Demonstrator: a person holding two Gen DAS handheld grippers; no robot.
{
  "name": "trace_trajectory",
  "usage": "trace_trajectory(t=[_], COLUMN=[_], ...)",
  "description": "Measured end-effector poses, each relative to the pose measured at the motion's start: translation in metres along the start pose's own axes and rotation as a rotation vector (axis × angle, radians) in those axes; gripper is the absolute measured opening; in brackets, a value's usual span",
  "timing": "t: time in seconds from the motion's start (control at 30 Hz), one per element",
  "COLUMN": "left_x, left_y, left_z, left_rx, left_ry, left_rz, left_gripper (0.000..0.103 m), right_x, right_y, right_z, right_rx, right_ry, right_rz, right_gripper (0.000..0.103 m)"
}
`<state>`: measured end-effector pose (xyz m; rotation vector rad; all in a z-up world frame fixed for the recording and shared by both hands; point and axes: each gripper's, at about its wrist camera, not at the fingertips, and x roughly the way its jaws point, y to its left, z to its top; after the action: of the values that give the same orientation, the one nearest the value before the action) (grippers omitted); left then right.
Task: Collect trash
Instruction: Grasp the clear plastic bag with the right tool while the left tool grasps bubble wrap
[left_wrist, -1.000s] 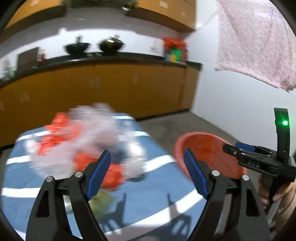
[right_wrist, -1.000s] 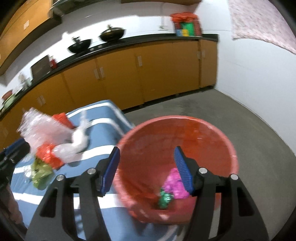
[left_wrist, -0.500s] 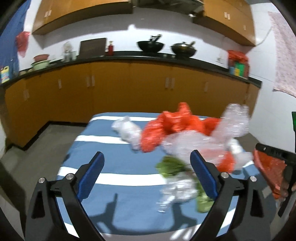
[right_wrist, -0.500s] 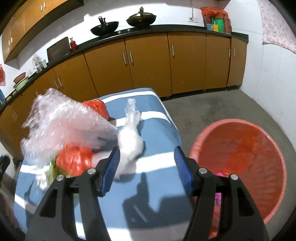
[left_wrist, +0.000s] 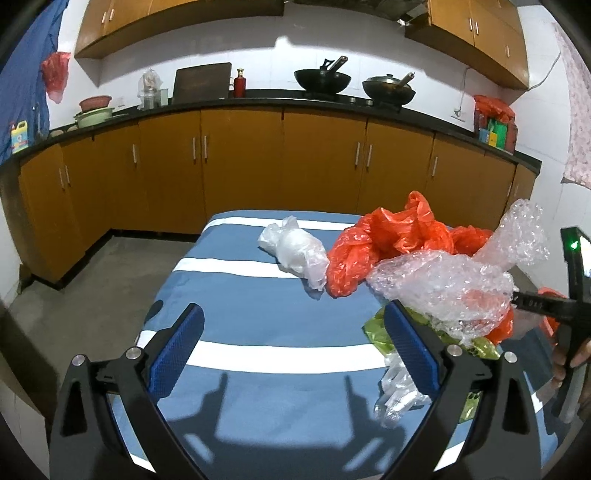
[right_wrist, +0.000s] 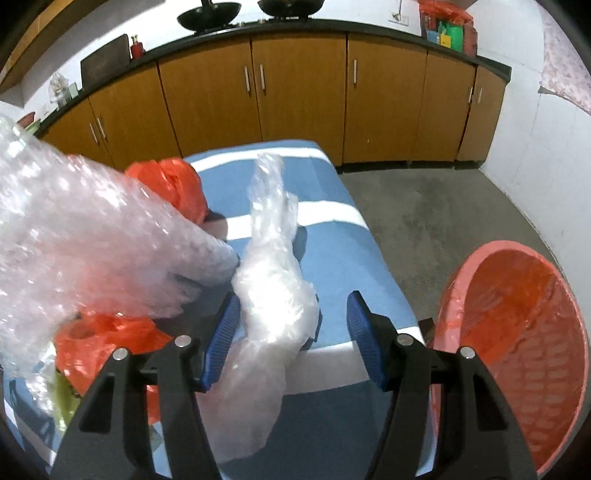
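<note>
clear plastic bag — lengthwise, seemingly toward cabinets.

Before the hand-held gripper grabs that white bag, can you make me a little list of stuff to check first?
1. Right hand-held gripper open: ok, blue pads wide apart.
2. White plastic bag between its fingers: ok, though it sits against the left pad.
3. Bag free of other trash: not ok, bubble wrap presses its side.
4. Red basket within reach: ok, right beside the table.
5. Left hand-held gripper out of the way: ok, open and empty.
</note>
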<state>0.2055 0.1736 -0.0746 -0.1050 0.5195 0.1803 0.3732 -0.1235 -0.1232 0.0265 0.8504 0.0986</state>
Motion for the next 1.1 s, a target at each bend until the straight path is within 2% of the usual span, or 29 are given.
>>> trace_trajectory(t=[0.17,0.37,0.57,0.83,1.0,1.1], left_x=[0.001,-0.003,-0.011,-0.004,0.017,0.035], left_y=[-0.010,-0.025,-0.040,-0.073,-0.097,-0.103], left_z=[0.003,0.009,0.017,0.030,0.040,0.040], left_rx=[0.012,0.028,0.038,0.054,0.093,0.088], left_ry=[-0.011,-0.029,-0.056,-0.041,0.009,0.078], left_rz=[-0.029,-0.062,-0.112,-0.166,-0.160,-0.165], left_gripper=[0.098,0.100,0.101,0.101,0.101,0.097], right_x=[0.006,0.002,-0.020,-0.053,-0.065,-0.065], right_y=[0.006,0.005,-0.017,-0.037,-0.042,-0.045], right_z=[-0.005,-0.007,-0.017,-0.032,-0.039,-0.040], right_rx=[-0.040,-0.046,0.024,0.063,0.062,0.057], right_ry=[0.008,-0.009,-0.035,-0.061,-0.067,-0.065], right_rz=[0.026,0.037,0.024,0.030,0.027,0.021], right_gripper=[0.045,0.035,0.034,0.034,0.034,0.034])
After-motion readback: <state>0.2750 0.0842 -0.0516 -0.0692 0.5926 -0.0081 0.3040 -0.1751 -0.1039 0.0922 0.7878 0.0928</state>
